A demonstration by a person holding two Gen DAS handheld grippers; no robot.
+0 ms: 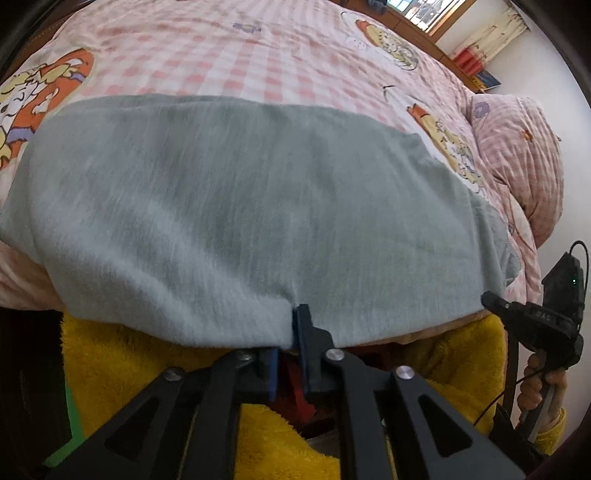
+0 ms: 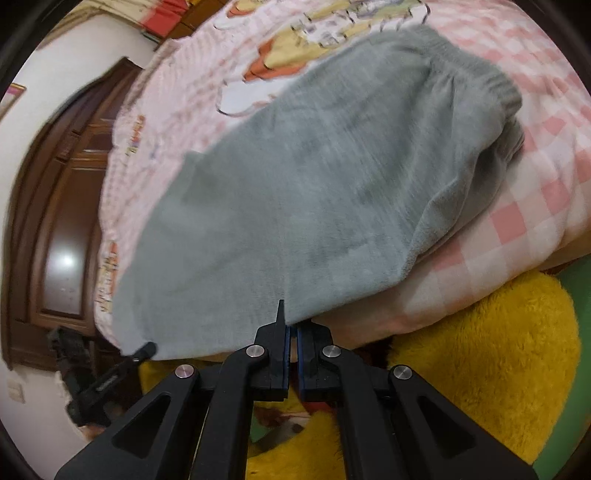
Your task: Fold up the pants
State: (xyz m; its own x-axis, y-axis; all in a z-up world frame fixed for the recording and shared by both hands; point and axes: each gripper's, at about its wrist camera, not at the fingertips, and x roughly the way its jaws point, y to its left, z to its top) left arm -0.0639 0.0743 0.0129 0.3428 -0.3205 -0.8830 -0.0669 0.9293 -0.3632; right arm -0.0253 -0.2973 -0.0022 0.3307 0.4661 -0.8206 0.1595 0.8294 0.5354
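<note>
Grey fleece pants lie spread flat across a pink checked quilt. In the left wrist view my left gripper is shut on the pants' near edge, and the cloth drapes over its left finger. My right gripper, held by a hand, grips the same edge further right. In the right wrist view the pants run up to a ribbed waistband at the upper right. There my right gripper is shut on the near edge, and the left gripper pinches the edge at the lower left.
A bunched pink quilt or pillow lies at the bed's far right. The person's fluffy yellow garment fills the space below the bed edge. A dark wooden door stands beyond the bed's left side. A window is behind the bed.
</note>
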